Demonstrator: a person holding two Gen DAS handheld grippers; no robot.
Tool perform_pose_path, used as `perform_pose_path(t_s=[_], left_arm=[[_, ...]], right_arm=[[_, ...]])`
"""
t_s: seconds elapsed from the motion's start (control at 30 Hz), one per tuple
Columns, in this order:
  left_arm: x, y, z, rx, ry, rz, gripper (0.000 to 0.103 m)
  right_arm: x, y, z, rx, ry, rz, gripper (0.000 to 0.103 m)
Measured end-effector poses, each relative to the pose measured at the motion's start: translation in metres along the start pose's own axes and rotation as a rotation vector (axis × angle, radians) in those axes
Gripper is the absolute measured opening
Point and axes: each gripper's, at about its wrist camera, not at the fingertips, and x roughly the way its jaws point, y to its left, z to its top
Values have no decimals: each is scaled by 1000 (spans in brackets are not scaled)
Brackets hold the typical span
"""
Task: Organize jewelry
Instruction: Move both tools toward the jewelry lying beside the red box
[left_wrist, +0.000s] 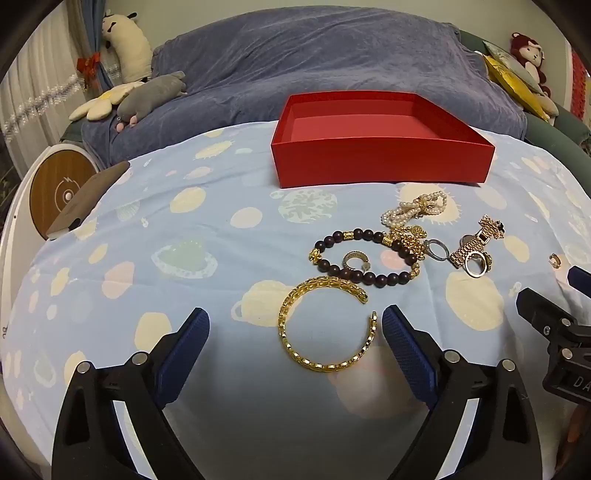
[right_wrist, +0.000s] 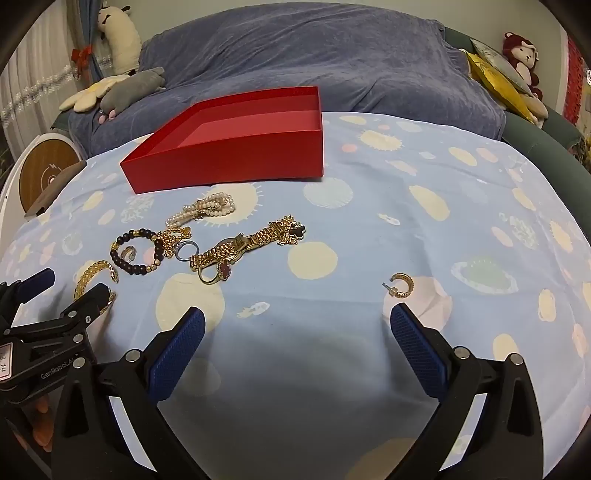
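Nearest in the left wrist view, the left gripper (left_wrist: 295, 321) stands with its 2 jaws spread wide and empty, angled down at the cloth. The gold bangle (left_wrist: 327, 325) lies flat in the lower centre of that frame, between the fingertips and shifted toward the right-hand finger. Its open gap faces right, so the ring's closed arc sits toward the left and bottom of the frame.

In the right wrist view, the right gripper (right_wrist: 297, 317) is likewise wide apart and holds nothing. The small gold hoop earring (right_wrist: 402, 285) lies just above its right-hand fingertip, right of centre.

Farther up, the remaining pieces cluster together: the dark bead bracelet (left_wrist: 364, 258), the gold watch (right_wrist: 236, 245) and the pearl strand (left_wrist: 415, 208).

Beyond them, at upper centre, the red box (left_wrist: 380, 158) sits empty.

The bangle is probably the left gripper's first pick, being closest to it and already framed.
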Motion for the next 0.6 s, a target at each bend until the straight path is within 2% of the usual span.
perform_pose_path(t_s=[0.2, 0.3, 0.6], left_arm=[[-8, 2, 2, -21, -36, -25, 92], [-13, 3, 0, -25, -58, -42, 92], [-22, 30, -13, -100, -74, -97, 92]], right_arm=[[-5, -3, 0, 6, -8, 16, 98], [-6, 5, -2, -16, -26, -3, 98], [-25, 7, -5, -30, -43, 1, 98]])
